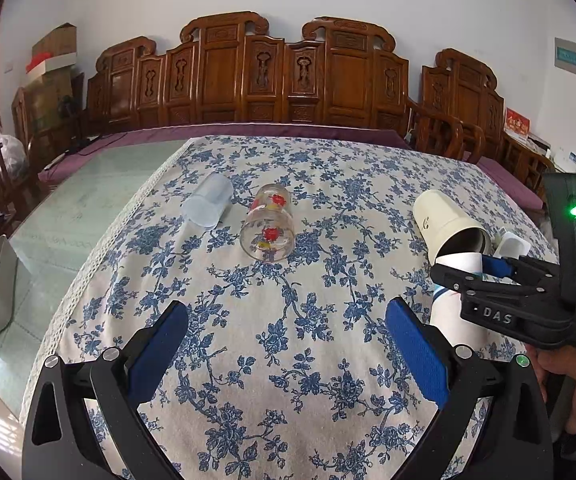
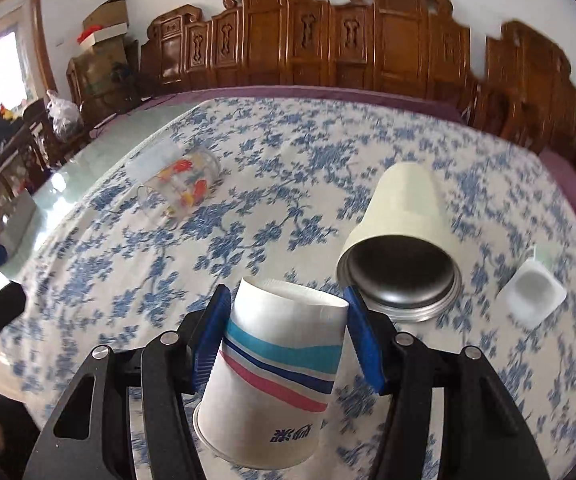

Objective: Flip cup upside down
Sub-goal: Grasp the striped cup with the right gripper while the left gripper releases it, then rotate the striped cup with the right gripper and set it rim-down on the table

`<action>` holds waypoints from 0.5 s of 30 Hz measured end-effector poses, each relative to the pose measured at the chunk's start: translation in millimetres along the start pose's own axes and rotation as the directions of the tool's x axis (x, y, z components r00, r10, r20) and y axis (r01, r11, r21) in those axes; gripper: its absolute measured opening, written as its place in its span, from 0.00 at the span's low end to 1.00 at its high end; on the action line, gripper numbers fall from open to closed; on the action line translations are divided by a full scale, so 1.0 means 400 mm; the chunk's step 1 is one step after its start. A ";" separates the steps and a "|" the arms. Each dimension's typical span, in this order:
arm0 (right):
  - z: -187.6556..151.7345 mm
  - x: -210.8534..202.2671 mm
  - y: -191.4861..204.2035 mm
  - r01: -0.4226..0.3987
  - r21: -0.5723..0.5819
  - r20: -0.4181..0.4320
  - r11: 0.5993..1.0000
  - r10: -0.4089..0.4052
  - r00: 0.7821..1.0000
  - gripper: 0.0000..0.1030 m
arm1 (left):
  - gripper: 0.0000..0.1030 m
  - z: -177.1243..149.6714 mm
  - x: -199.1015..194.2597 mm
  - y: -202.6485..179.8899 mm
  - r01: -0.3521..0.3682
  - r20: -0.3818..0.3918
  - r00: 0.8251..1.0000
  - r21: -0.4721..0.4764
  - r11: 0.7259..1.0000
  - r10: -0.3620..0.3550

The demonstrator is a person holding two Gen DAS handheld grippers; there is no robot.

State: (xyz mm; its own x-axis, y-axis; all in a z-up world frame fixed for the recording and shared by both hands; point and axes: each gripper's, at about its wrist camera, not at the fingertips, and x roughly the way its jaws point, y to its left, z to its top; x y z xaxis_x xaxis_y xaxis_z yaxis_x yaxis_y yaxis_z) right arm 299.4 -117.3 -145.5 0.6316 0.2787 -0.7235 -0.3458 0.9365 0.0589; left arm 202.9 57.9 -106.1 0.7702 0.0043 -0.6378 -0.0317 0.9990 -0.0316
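Your right gripper (image 2: 286, 334) is clenched on a white paper cup (image 2: 272, 376) with teal, navy and pink stripes; the cup is inverted, base up and rim toward the table (image 2: 248, 240), tilted slightly. Your left gripper (image 1: 286, 350) is released, fingers spread wide above bare cloth.

The table wears a white cloth printed with blue flowers and edged in lace; green glass shows past the cloth at 9 o'clock. In the left wrist view, a frosted plastic cup (image 1: 208, 204) lies on its side at 11 o'clock, a clear glass with red flowers (image 1: 268, 228) just beside it at 12. A cream tumbler (image 2: 400, 236) lies on its side at 1 o'clock of the paper cup, a small white tub (image 2: 532, 294) beyond it at 2. Carved wooden chairs (image 1: 248, 76) line the white wall (image 1: 128, 4) behind.
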 end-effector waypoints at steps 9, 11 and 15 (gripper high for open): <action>-0.046 -0.022 0.024 0.075 -0.100 0.101 0.992 -0.065 0.993 0.59 | 0.93 0.001 0.000 -0.005 -0.002 0.000 1.000 0.009 1.000 0.002; -0.057 -0.036 0.029 0.083 -0.107 0.112 0.991 -0.071 0.991 0.59 | 0.93 0.000 0.001 -0.005 -0.005 0.001 1.000 0.012 1.000 0.005; -0.086 -0.053 0.039 0.081 -0.113 0.109 0.990 -0.068 0.992 0.59 | 0.93 -0.001 0.003 -0.007 -0.008 -0.001 1.000 0.014 1.000 0.008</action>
State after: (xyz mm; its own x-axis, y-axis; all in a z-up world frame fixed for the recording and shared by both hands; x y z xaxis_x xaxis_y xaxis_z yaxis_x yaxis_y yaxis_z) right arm 257.0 -116.0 -153.0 0.7254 0.2355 -0.6468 -0.3699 0.9258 -0.0778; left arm 203.7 55.0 -107.0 0.7690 0.0126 -0.6391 -0.0289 0.9995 -0.0151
